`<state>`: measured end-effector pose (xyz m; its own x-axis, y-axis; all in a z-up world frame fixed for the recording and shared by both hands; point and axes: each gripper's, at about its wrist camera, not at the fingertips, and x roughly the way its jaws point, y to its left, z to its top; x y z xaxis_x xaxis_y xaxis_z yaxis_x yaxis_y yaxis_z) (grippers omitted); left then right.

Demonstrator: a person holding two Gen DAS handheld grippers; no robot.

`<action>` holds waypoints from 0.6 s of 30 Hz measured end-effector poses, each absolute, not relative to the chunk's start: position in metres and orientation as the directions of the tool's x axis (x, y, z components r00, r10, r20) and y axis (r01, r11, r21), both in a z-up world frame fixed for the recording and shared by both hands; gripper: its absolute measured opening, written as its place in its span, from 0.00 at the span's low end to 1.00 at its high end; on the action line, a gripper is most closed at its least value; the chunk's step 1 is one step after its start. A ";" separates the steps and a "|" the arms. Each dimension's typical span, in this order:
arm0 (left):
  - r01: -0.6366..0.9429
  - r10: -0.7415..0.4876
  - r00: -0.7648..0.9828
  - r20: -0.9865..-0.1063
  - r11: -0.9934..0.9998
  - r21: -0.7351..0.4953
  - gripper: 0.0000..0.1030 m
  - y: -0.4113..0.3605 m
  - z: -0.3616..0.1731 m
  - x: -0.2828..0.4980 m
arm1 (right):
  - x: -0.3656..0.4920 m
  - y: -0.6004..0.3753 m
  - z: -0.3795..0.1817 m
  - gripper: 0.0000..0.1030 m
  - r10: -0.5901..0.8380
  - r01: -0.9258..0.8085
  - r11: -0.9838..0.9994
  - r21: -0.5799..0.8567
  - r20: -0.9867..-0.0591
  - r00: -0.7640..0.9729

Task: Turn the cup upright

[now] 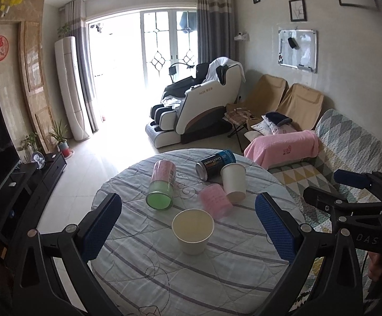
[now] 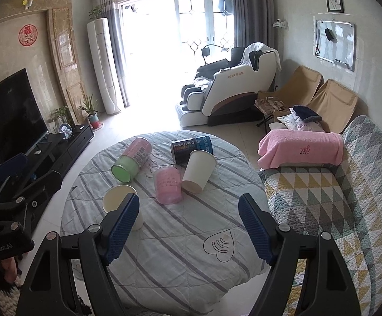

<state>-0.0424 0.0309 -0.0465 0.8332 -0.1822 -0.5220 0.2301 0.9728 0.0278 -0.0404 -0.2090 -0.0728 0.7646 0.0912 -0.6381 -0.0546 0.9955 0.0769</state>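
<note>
Cups crowd the round table (image 1: 164, 276). Your left gripper (image 1: 188, 226) and right gripper (image 2: 188, 223) both hang released, grasping nothing, above the near edge. One white cup (image 1: 193, 231) already stands upright at 6 o'clock. The inverted white cup (image 1: 233, 181) leans on the dark can (image 1: 216, 163) at 1 o'clock; probably your target.

Sitting on the table (image 1: 164, 276) are two paper cups (image 1: 192, 230) (image 1: 233, 181), one pink cup (image 1: 216, 201), and two canisters (image 1: 162, 187) (image 1: 214, 164).
</note>
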 end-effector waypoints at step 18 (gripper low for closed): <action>0.208 -0.156 0.843 -0.514 0.977 0.044 1.00 0.031 -0.045 -0.037 | -0.030 -0.210 -0.075 0.77 0.095 -0.062 0.995 0.074 -0.645 0.758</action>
